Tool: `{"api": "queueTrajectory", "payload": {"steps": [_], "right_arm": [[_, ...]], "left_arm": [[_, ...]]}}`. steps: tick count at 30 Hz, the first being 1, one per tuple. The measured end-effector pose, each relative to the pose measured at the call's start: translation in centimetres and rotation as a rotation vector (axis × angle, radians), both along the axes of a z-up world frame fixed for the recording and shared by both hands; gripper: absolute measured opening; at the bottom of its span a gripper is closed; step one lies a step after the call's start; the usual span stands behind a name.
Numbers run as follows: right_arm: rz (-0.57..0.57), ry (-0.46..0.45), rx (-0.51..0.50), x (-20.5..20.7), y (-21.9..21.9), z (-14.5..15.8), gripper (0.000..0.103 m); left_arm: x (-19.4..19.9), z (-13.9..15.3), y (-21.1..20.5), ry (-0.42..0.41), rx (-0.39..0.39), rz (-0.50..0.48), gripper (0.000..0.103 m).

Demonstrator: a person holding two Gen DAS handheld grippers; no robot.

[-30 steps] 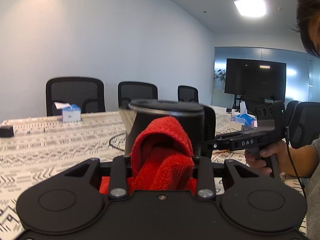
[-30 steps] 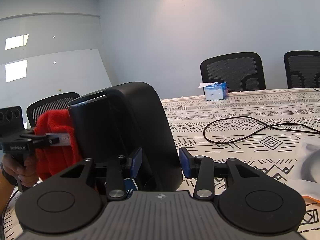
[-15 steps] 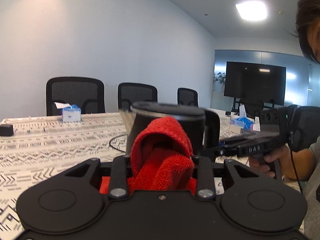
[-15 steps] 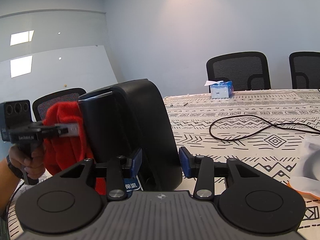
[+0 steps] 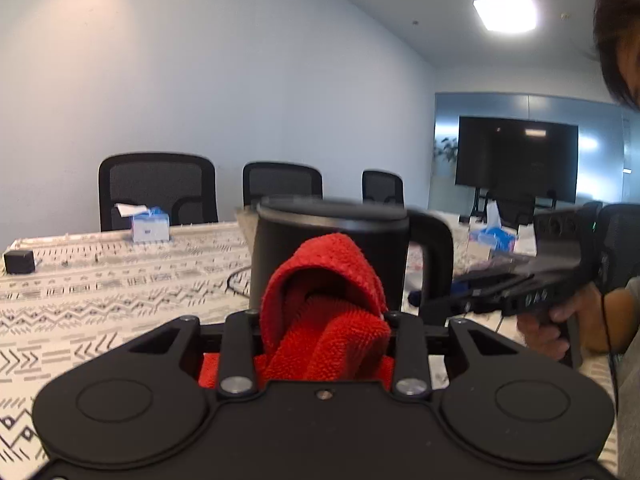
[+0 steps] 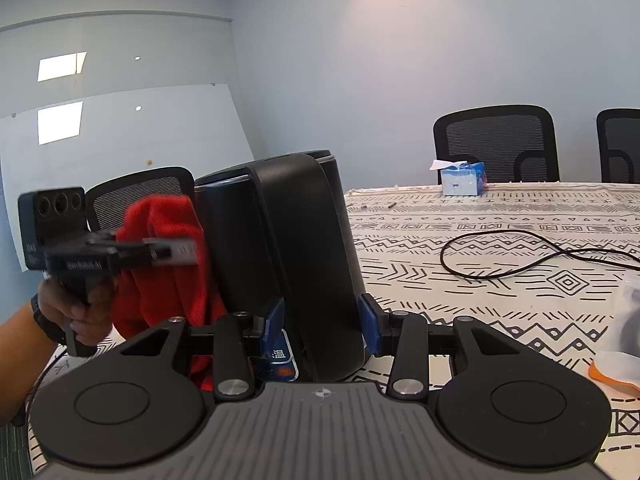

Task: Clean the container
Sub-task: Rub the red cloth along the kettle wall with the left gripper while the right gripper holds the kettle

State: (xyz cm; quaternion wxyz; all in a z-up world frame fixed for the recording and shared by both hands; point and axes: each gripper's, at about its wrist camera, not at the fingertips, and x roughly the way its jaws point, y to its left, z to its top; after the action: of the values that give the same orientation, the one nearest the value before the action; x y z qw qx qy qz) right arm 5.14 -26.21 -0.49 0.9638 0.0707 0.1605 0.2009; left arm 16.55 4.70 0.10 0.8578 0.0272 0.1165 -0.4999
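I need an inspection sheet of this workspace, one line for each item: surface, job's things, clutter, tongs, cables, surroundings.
Surface: table under a white cloth with black patterns.
Job's things: black kettle, upright, lid on; red cloth pressed on its side.
Clutter: blue tissue box at the far edge; second tissue box to the right; small black cube; white and orange item, partly cut off.
Tongs: left tongs shut on the red cloth; right tongs shut on the kettle's handle.
Cables: black cable, loose loop on the table.
Surroundings: black office chairs, dark screen, whiteboard.
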Motion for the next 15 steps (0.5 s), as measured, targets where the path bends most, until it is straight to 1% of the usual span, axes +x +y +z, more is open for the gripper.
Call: {"api": "queueTrajectory", "payload": {"steps": [2,7,8,10,11,13,15], "right_arm": [[0.000,-0.001,-0.001,0.0,0.0,0.0,0.040],[0.003,0.000,-0.001,0.3,-0.1,0.0,0.040],[0.007,0.001,0.000,0.4,-0.1,0.0,0.040],[0.013,0.000,0.000,0.3,-0.1,0.0,0.040],[0.012,-0.003,-0.004,0.3,0.0,0.0,0.040],[0.013,-0.004,-0.006,0.2,0.1,-0.1,0.040],[0.014,-0.003,-0.006,0.2,0.1,-0.1,0.040]], "left_arm": [[0.1,0.1,0.0,0.001,0.006,0.002,0.036],[-0.2,1.8,0.0,-0.053,-0.005,-0.005,0.037],[-0.1,1.8,0.0,-0.056,-0.003,-0.005,0.037],[0.0,1.3,0.2,-0.032,-0.018,-0.005,0.037],[0.1,0.7,0.1,-0.014,-0.012,-0.009,0.037],[-0.1,-0.1,0.0,-0.007,0.013,-0.005,0.037],[-0.2,-0.2,-0.1,-0.003,0.018,-0.001,0.037]]}}
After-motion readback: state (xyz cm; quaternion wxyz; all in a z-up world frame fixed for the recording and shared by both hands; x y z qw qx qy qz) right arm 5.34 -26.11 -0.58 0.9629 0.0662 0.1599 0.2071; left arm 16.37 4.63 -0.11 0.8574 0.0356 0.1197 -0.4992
